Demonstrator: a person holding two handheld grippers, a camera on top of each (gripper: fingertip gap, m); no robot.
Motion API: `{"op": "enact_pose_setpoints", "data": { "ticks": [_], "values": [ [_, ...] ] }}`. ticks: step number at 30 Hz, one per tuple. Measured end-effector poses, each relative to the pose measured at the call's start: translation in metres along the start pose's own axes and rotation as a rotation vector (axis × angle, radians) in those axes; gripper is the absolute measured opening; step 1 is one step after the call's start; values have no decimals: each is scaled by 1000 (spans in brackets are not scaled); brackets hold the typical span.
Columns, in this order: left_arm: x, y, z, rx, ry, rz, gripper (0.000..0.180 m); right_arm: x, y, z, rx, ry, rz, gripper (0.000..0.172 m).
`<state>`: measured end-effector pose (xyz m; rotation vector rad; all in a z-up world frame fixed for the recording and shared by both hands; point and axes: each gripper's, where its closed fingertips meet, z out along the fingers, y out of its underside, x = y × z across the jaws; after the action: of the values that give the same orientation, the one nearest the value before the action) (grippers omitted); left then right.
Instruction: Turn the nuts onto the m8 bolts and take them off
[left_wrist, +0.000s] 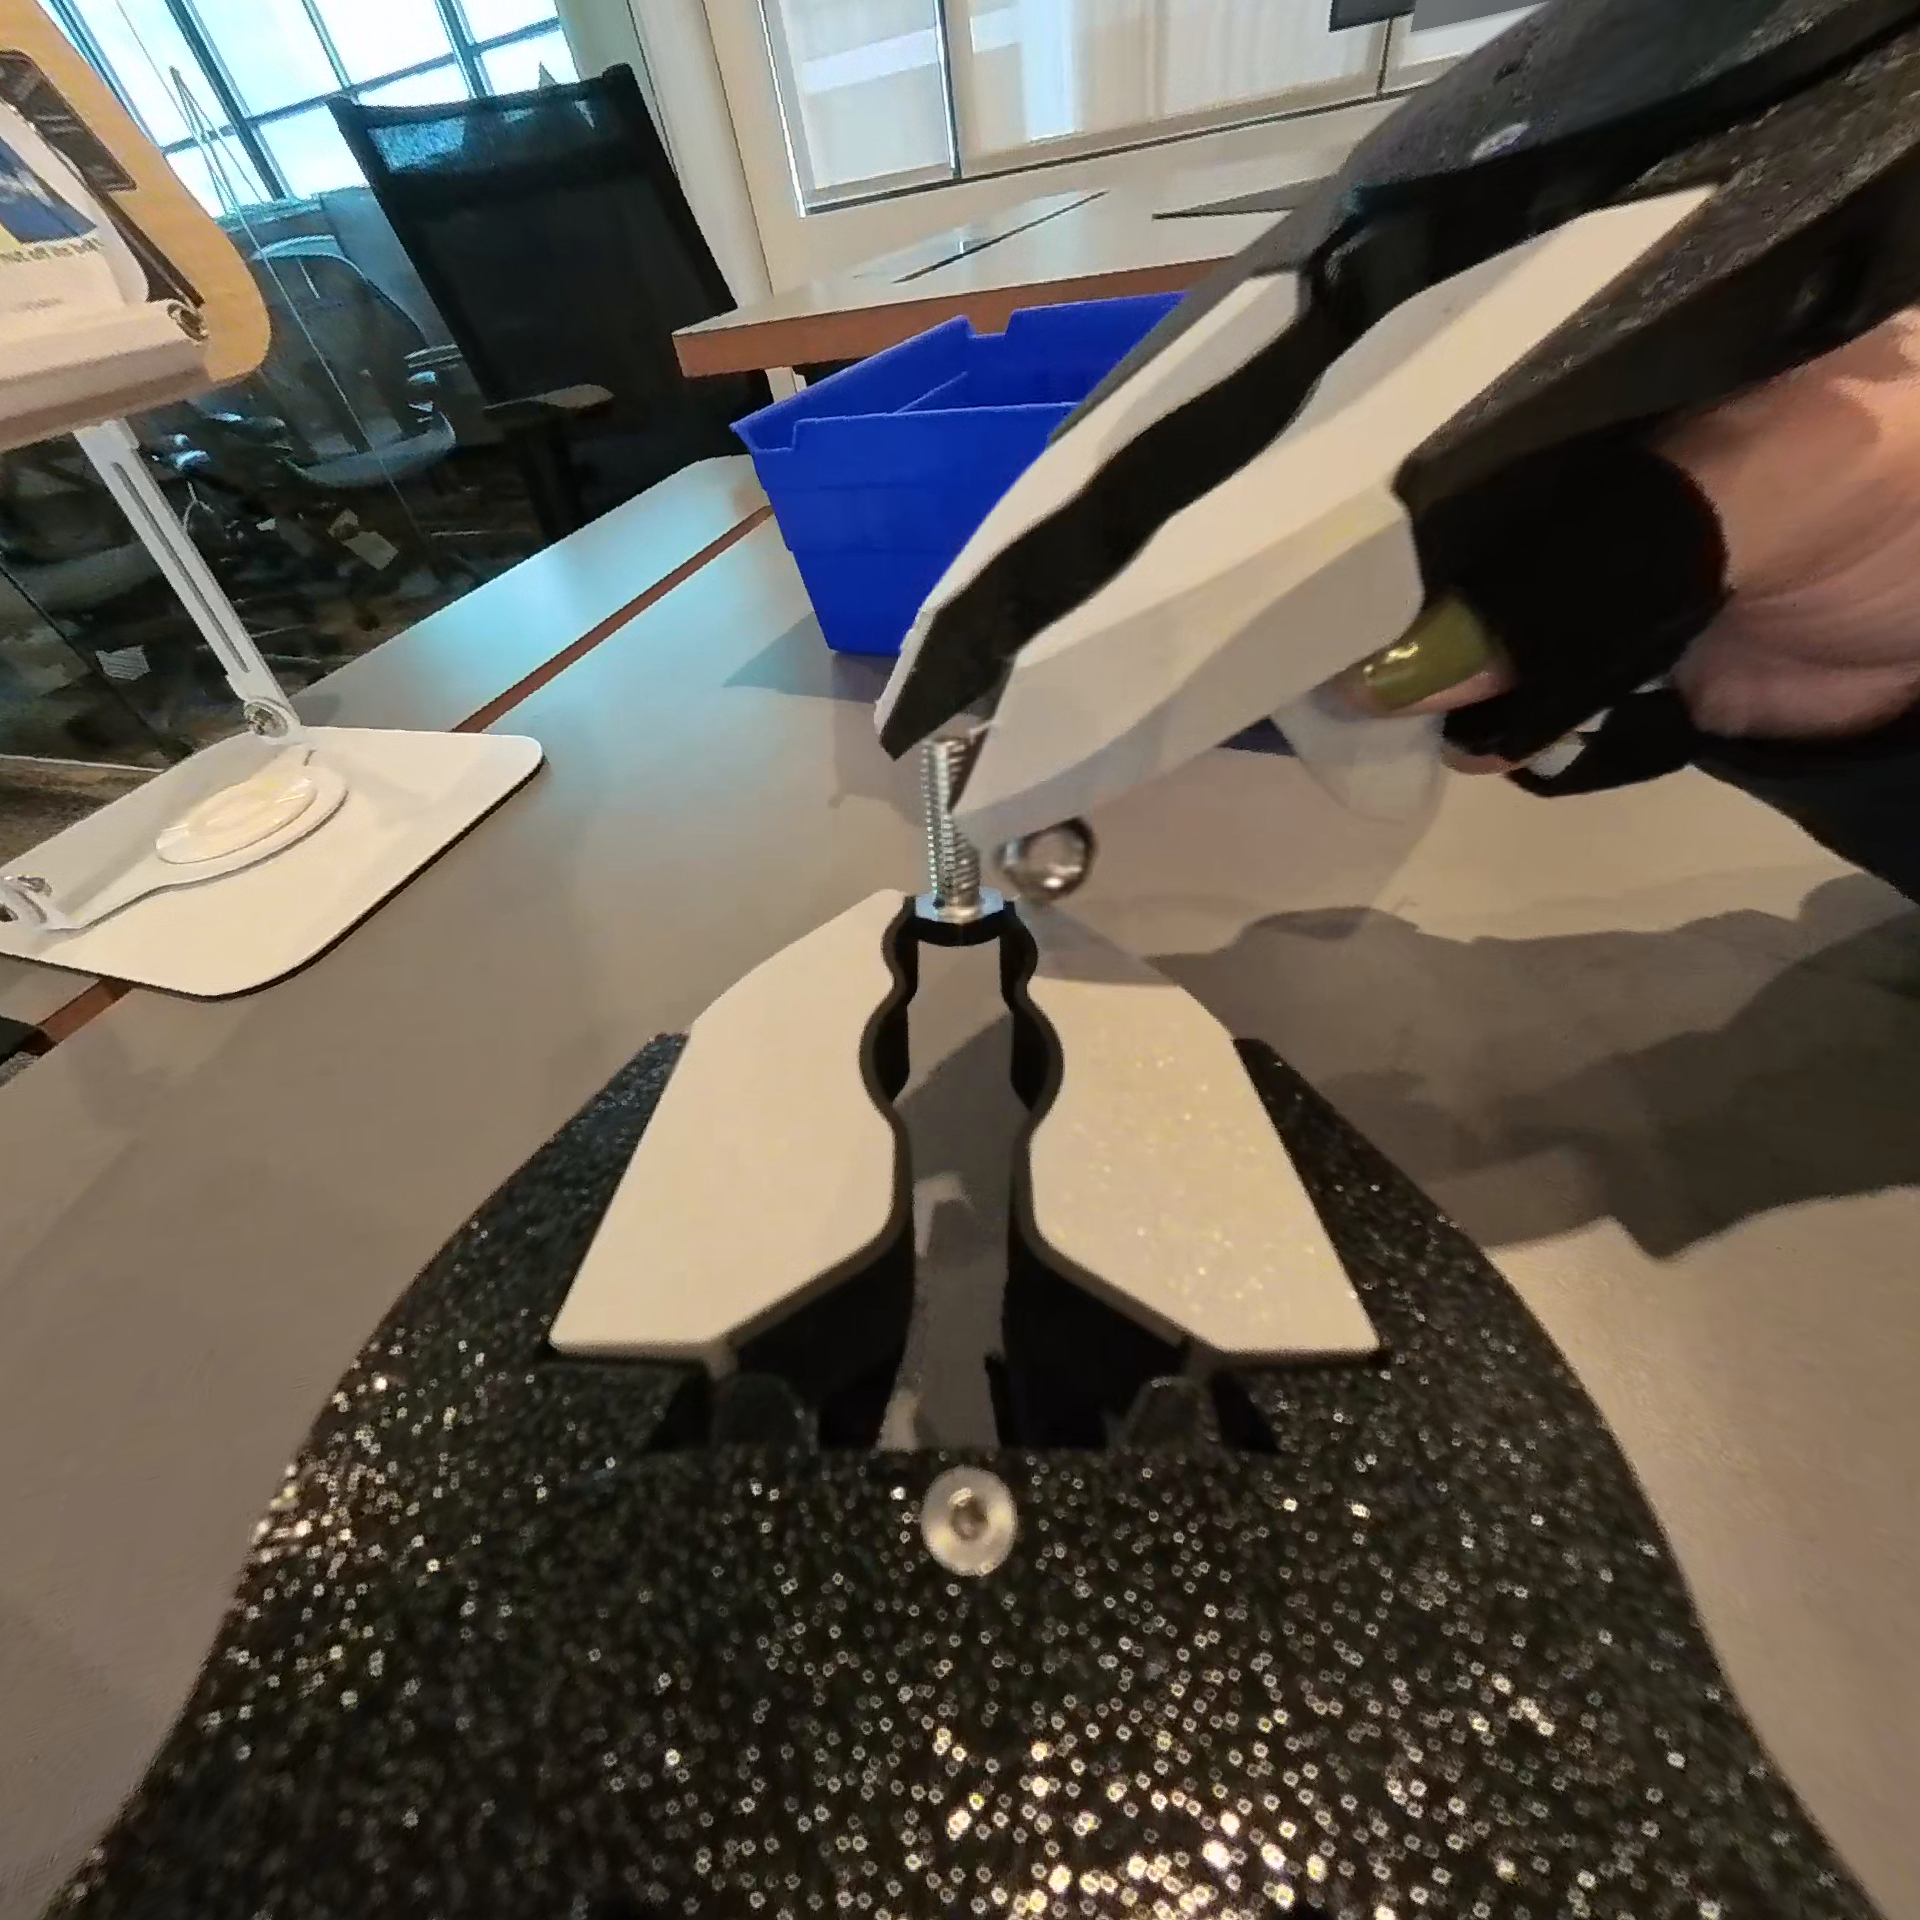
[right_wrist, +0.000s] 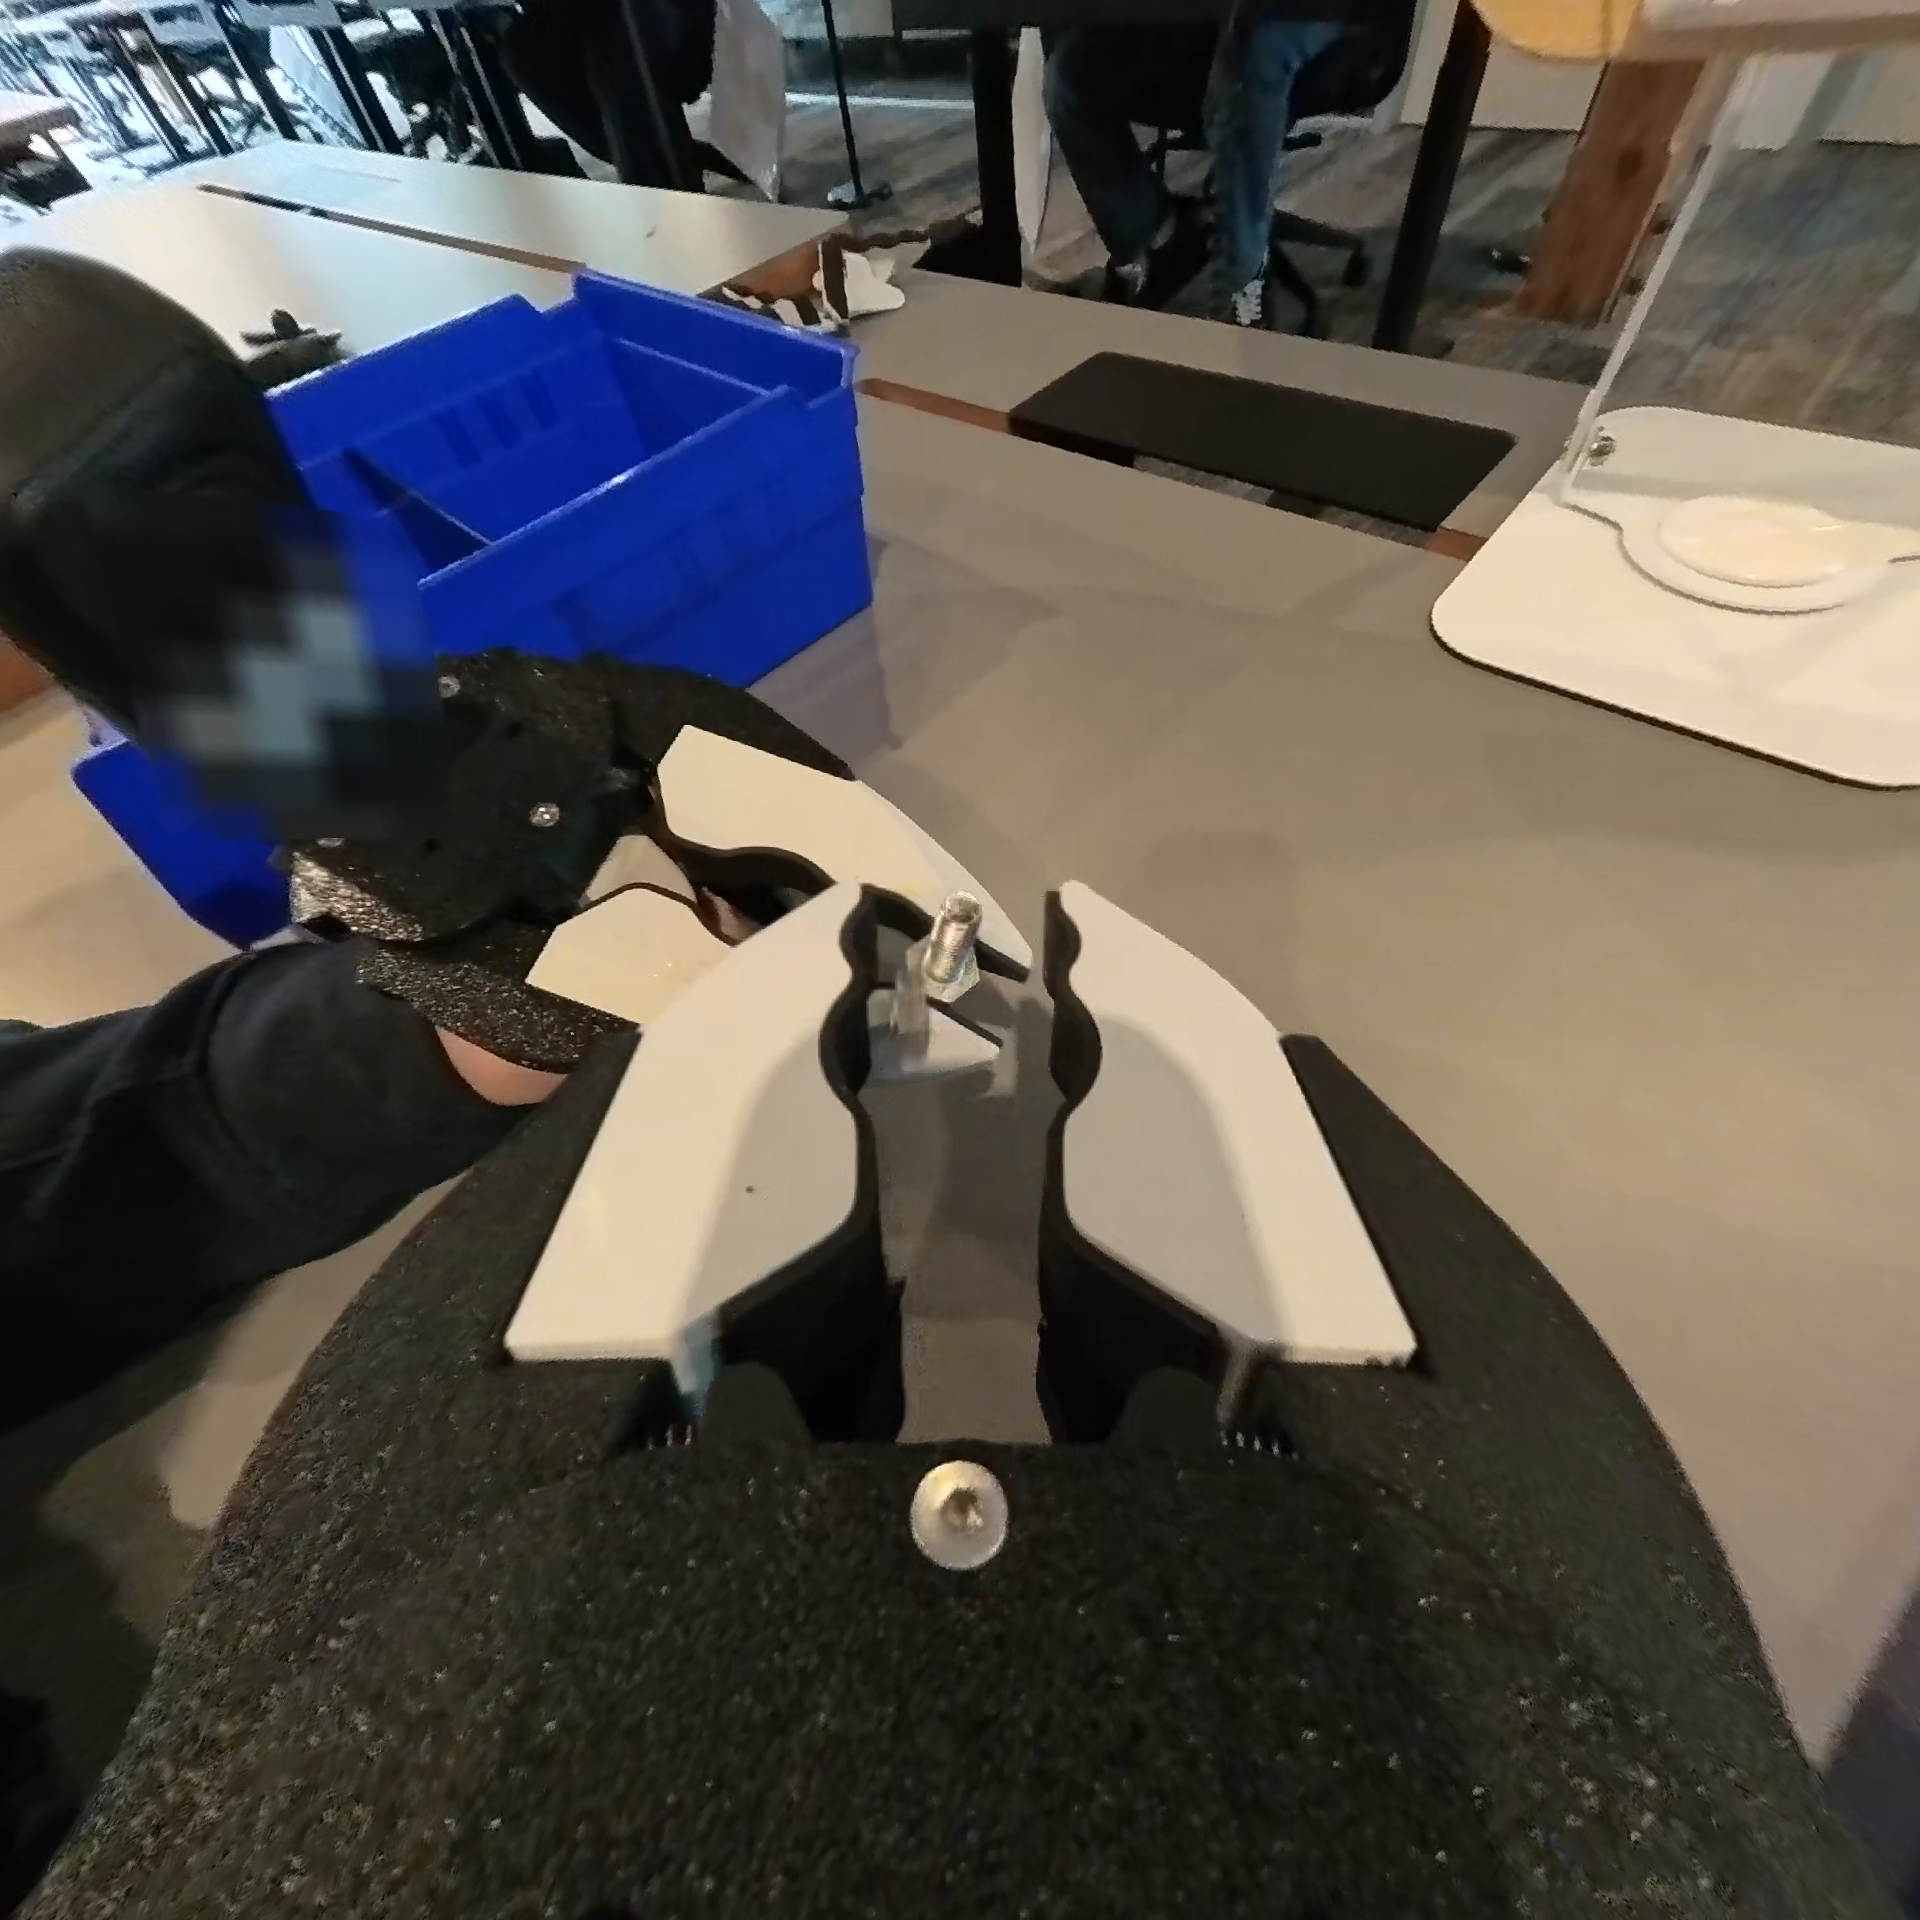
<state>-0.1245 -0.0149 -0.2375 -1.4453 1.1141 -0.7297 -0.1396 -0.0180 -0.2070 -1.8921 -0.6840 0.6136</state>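
Left tongs (left_wrist: 954, 920): narrow, clamped on bolt head.
Bolt (left_wrist: 940, 821): upright, thread up, head between left tips.
Right tongs (right_wrist: 951, 940): wide, tips either side of thread top, apart from it.
Nut (left_wrist: 1051, 857): just beside thread, under right tongs; airborne or resting, cannot tell.
Counter (left_wrist: 520, 987): grey, below.
Blue bin (left_wrist: 914, 488): beyond.

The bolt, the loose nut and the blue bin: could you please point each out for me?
bolt (left_wrist: 940, 821), left wrist view, on its threaded shank.
loose nut (left_wrist: 1049, 857), left wrist view, on its hexagonal face.
blue bin (right_wrist: 665, 561), right wrist view, on its front wall.
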Motion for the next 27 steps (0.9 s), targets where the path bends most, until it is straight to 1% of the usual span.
{"op": "enact_pose_setpoints", "data": {
  "ticks": [5,8,10,12,14,17,22,24,27],
  "values": [
    [-1,-1,0,5,3,-9,14,1,-2,-3,21,-12,-20,28],
    [-4,-3,-2,21,-8,-26,14,11,-6,-9,59,6,-30,28],
    [-8,-4,-4,35,-28,-41,14,19,-8,-14,97,8,-48,25],
    [-12,-6,-6,51,-51,-55,14,33,-3,-17,119,47,-60,23],
    [-15,-8,-8,70,-64,-69,14,41,8,-16,124,49,-76,24],
    [-23,-11,-13,107,-112,-84,14,38,26,-10,62,-20,-128,24],
    [-52,-14,-32,170,-269,-143,14,34,56,17,-157,-96,-175,27],
    [-64,-13,-41,192,-336,-174,14,34,61,34,-201,-109,-180,26],
    [-77,-12,-53,207,-415,-194,14,40,57,61,-223,-85,-247,26]
  ]
}}
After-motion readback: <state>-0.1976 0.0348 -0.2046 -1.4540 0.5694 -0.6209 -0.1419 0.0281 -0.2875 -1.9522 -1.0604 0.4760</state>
